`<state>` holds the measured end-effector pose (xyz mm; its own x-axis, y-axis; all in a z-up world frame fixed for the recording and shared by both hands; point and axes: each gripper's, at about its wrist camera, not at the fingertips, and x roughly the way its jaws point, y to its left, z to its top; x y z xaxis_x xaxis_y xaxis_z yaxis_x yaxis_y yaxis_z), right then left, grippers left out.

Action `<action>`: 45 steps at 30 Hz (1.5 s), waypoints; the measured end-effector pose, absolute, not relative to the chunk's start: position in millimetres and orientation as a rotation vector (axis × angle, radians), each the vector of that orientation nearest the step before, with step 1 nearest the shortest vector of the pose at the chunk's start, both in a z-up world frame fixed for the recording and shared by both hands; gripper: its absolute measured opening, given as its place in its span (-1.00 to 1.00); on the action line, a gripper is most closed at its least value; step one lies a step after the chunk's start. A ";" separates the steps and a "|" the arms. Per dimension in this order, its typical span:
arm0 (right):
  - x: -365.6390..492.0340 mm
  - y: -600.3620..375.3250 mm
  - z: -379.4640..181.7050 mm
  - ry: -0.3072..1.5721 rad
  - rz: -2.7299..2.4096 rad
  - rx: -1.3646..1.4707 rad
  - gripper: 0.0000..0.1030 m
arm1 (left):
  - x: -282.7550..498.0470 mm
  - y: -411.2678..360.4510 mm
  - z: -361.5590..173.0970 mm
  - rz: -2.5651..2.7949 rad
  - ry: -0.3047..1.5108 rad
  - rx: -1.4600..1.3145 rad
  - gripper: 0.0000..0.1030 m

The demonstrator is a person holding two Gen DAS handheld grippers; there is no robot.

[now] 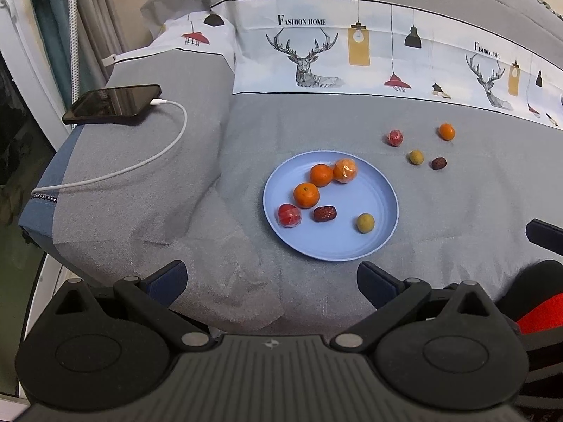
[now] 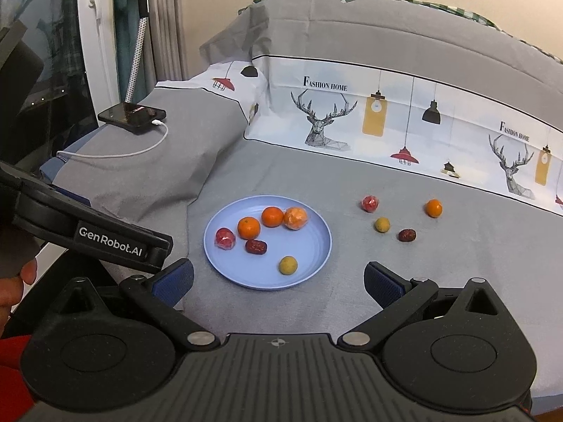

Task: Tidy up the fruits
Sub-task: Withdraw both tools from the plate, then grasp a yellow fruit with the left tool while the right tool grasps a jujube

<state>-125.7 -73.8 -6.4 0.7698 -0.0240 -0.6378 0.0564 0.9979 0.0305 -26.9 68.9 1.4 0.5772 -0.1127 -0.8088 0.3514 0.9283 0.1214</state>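
A grey bedspread [image 1: 147, 190] carried a blue plate [image 1: 373, 246] holding six fruits, with four more loose on the cloth to its right, among them a small orange [image 1: 447, 131] and a dark date [image 1: 438, 163]. Both the left gripper [image 1: 271, 281] and the right gripper [image 2: 278, 281] hung near the plate, jaws spread wide and empty. Only the right wrist view showed the left gripper's branded side and a hand [image 2: 14, 281] behind it, while the phone [image 1: 112, 103] looked larger in the left.

Two wrist cameras, side by side, both high over the near edge of the bed [image 1: 140, 183], facing the pillows. Left view nearer the plate [image 1: 366, 246]; right view set back, catching the left gripper [image 2: 165, 246]. Shared: plate [image 2: 316, 256], loose fruit, phone [image 1: 112, 103].
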 end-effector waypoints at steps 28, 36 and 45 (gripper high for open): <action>-108.4 -114.9 -31.1 0.712 -0.177 0.153 0.99 | 8.6 43.8 -2.2 -0.276 0.945 0.308 0.99; -93.7 -173.2 -55.4 0.692 -0.335 0.165 0.99 | 39.7 -15.4 -5.5 -0.336 0.950 0.344 0.99; -38.6 -268.4 -126.7 0.679 -0.486 0.181 0.99 | 102.7 -132.8 -43.7 -0.511 1.035 0.350 0.99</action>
